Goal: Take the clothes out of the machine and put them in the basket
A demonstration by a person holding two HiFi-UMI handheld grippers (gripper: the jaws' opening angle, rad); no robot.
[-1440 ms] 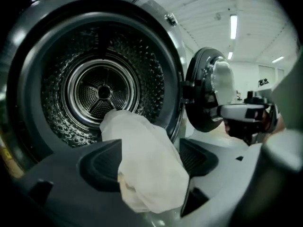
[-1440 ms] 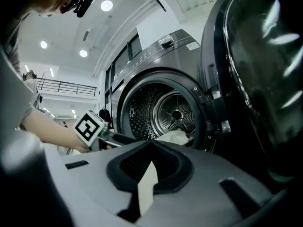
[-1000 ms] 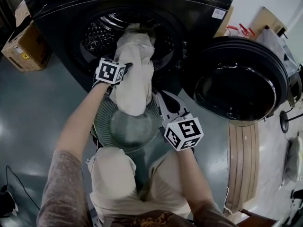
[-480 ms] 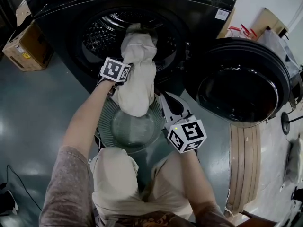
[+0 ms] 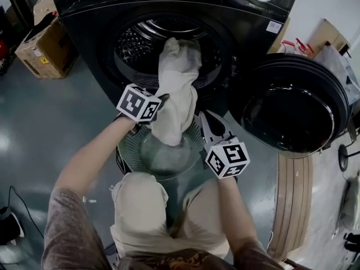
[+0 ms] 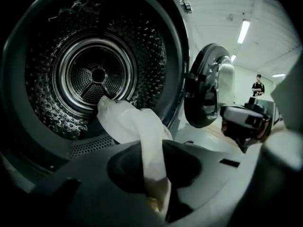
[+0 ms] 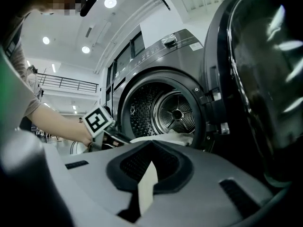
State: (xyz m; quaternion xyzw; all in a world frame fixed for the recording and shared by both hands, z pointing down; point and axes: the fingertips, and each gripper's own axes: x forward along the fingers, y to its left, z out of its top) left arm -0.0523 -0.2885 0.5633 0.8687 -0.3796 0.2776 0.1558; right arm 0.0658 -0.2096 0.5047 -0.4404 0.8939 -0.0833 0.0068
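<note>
Outside washer [image 5: 90,21], L tongs [image 5: 162,99] just clamped onto white cloth [image 5: 178,89], R tongs [image 5: 207,121] grip it too

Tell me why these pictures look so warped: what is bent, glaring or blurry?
Head view: the wide lens bows the washing machine; the floor shows soft glare. Left gripper view: strong fisheye, black corners, drum sharp, pale cloth bright. Right gripper view: ceiling lamps flare, the door carries streaky reflections, the near foreground is soft.
</note>
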